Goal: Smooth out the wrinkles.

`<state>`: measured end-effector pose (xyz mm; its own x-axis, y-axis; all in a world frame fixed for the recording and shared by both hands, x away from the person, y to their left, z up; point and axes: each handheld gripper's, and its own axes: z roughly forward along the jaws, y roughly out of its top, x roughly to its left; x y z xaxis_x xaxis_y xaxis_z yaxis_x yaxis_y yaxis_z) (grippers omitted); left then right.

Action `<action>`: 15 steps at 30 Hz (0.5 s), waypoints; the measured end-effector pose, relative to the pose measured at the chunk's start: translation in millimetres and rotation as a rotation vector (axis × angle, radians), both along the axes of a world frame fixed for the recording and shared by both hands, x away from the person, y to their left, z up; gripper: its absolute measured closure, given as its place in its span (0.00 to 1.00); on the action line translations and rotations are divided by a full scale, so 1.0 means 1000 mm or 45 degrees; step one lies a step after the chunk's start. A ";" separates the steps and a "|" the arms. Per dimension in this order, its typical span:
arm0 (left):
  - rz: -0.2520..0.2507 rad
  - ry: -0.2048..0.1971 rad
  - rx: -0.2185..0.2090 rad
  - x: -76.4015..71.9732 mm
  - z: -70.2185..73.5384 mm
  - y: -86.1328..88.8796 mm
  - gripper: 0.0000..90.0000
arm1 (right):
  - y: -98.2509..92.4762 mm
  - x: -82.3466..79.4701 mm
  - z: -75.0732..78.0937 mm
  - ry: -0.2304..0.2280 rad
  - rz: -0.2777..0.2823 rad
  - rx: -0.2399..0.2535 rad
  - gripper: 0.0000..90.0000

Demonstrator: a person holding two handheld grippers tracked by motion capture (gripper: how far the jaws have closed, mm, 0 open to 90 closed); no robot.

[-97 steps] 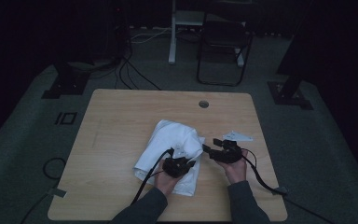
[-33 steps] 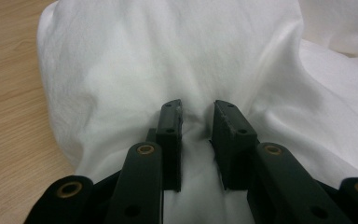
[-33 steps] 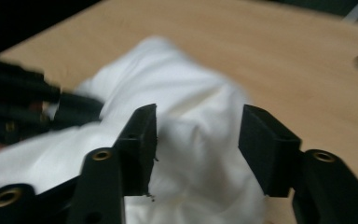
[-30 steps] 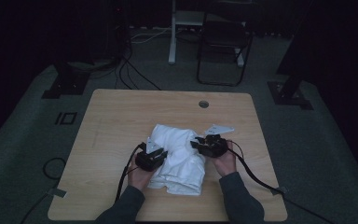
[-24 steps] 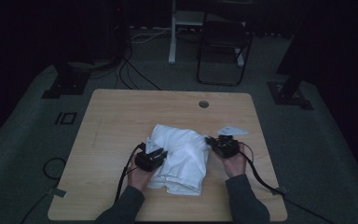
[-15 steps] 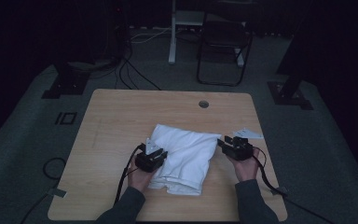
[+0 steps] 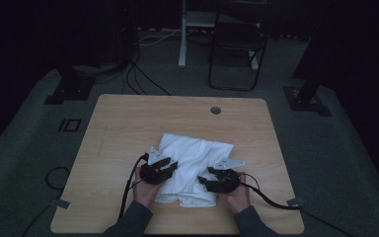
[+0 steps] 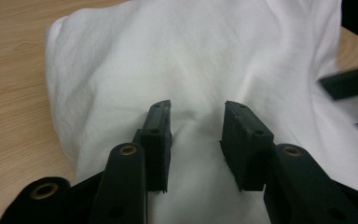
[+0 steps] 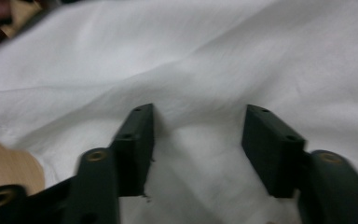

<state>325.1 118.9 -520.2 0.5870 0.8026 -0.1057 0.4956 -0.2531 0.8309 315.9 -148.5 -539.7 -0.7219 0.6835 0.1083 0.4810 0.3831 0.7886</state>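
Note:
A white cloth (image 7: 196, 163) lies folded on the wooden table (image 7: 128, 128), slightly right of the middle. My left gripper (image 7: 167, 167) rests over the cloth's near left edge. In the left gripper view my left gripper (image 8: 196, 112) stands open, with the cloth (image 8: 191, 56) lying flat beneath and between the jaws. My right gripper (image 7: 205, 181) sits at the cloth's near right part and points left. Seen in its own view, my right gripper (image 9: 199, 114) is wide open over a soft ridge of the cloth (image 9: 223, 60). Nothing is pinched in either.
A round cable hole (image 7: 215, 110) sits near the table's far edge. Behind the table stand a dark chair (image 7: 237, 47) and a white post (image 7: 182, 34), with cables on the floor (image 7: 138, 74). Black cables trail from both grippers toward the near edge.
My right gripper swung out to the right, spreading the cloth wider, then came back to the cloth's near right part. The left gripper has stayed at the left edge.

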 end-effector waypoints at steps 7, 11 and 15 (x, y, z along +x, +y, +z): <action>0.000 0.002 0.003 0.002 -0.004 0.000 0.68 | -0.018 -0.015 0.007 -0.017 0.011 -0.058 0.99; -0.007 0.009 -0.015 0.002 -0.002 0.001 0.67 | -0.030 -0.026 0.002 0.003 0.006 -0.123 0.99; -0.007 -0.007 -0.044 -0.006 0.005 0.005 0.63 | -0.031 -0.028 -0.007 0.070 0.037 -0.206 0.78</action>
